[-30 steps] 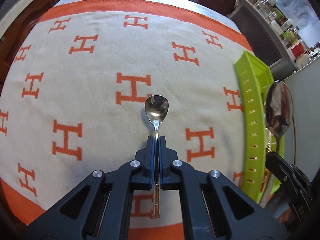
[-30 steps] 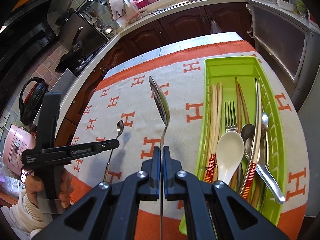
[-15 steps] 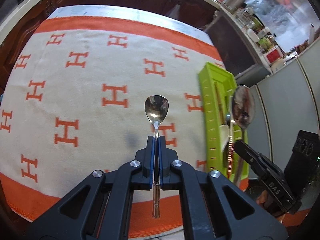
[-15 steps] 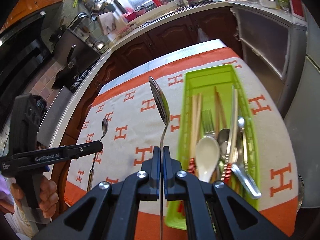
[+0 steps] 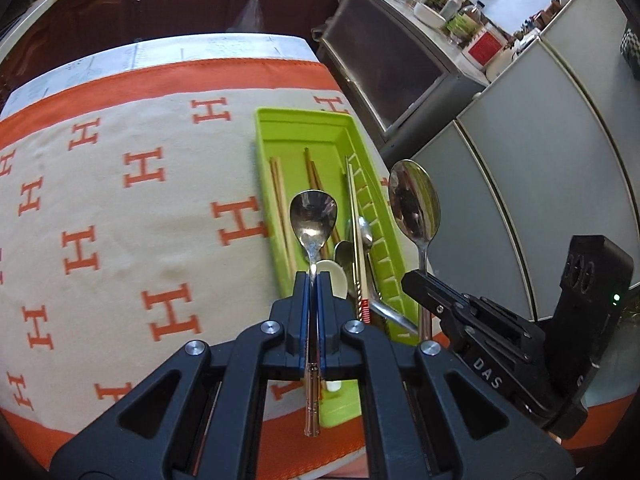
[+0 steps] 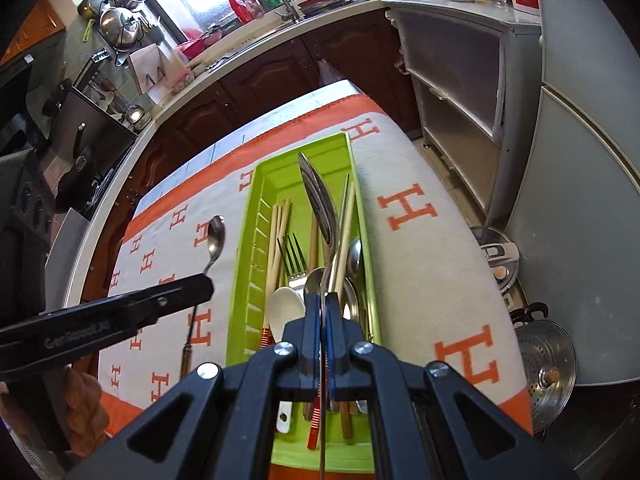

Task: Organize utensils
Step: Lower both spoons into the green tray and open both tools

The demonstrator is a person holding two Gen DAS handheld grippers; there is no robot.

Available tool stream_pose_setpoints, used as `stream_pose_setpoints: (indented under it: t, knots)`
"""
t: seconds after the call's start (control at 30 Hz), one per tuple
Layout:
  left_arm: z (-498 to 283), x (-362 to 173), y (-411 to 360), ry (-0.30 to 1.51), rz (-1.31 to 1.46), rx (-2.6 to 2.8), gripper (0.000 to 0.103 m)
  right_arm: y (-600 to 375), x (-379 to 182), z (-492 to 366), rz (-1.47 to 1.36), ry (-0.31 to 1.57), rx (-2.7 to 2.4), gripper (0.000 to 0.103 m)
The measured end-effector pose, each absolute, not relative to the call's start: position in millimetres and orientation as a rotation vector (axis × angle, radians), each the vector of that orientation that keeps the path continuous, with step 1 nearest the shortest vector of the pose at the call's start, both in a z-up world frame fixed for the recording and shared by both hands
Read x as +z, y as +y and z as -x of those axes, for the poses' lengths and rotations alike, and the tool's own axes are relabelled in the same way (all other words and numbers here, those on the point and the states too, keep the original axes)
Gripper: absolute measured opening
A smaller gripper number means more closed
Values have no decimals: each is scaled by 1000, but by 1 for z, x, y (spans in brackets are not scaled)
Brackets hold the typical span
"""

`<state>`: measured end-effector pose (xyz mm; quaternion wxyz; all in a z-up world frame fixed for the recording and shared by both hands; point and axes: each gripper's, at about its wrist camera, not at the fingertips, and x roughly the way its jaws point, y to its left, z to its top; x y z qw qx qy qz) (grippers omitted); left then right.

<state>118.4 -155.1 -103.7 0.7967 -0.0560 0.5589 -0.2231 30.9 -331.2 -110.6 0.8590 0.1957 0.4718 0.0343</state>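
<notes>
My left gripper [image 5: 313,280] is shut on a small steel spoon [image 5: 313,216] and holds it in the air over the near left part of the green tray [image 5: 304,128]. My right gripper [image 6: 323,300] is shut on a large steel spoon [image 6: 320,200], held on edge above the middle of the green tray [image 6: 276,176]. In the left wrist view the large spoon [image 5: 414,204] hangs just right of the tray. In the right wrist view the small spoon [image 6: 215,236] hangs left of the tray. The tray holds chopsticks [image 6: 278,236], a fork [image 6: 294,256], a white ceramic spoon [image 6: 284,308] and more steel utensils.
The tray lies on a cream and orange cloth with H marks [image 5: 140,208] on a table. A grey fridge [image 5: 540,180] stands right of the table. Pots [image 6: 550,368] sit on the floor by the table's right edge. Kitchen counters run behind.
Both grippers have moved right toward the tray with their spoons. The left spoon now hangs over the tray instead of the cloth. The right spoon is now above the tray's middle.
</notes>
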Motion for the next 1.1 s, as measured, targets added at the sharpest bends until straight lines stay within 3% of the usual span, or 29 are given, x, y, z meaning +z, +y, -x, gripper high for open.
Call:
stream_pose_setpoints:
  t: [0.5, 1.1]
  knots:
    - [-143, -146, -191, 1241, 86, -431, 2, -334, -114, -34, -427, 995, 86, 2]
    - [-125, -126, -162, 1185, 22, -397, 7, -313, -125, -57, -381, 1060, 121, 2]
